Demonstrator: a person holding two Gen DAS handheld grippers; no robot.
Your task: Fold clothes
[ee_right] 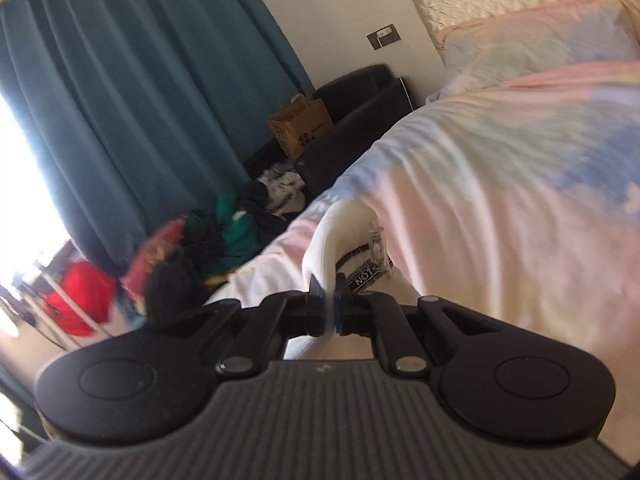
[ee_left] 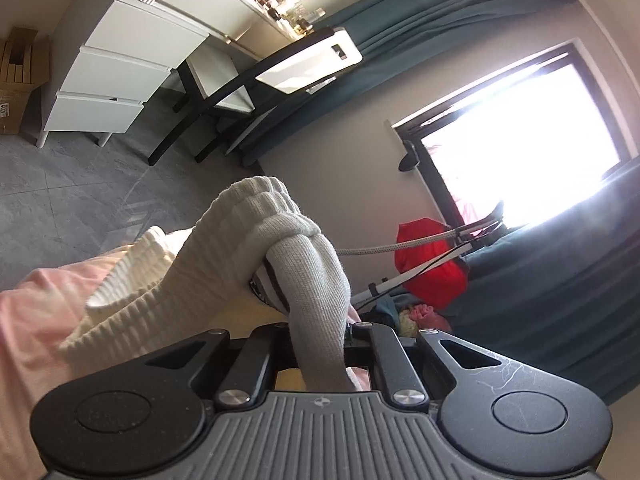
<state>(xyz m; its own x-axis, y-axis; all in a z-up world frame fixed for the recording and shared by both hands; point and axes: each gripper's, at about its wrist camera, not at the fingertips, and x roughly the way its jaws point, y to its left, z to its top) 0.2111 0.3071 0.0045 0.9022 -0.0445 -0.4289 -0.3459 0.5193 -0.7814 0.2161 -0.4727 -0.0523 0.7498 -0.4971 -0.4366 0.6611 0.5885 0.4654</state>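
Left gripper (ee_left: 320, 330) clamping white sock (ee_left: 256, 248), bunched fabric blocking its view. Right gripper (ee_right: 329, 312) pinching sock (ee_right: 340, 232) over pastel bed (ee_right: 500, 208); clothes pile (ee_right: 208, 240) lying beside.

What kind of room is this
Most likely a bedroom: a bed with a pastel duvet and pillow, a white chest of drawers, and teal curtains by a window.

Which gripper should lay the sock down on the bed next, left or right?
Probably the right. The right gripper pinches the white sock just over the pastel bedcover. The left gripper points at the floor and window, its sock bundle draped over it.
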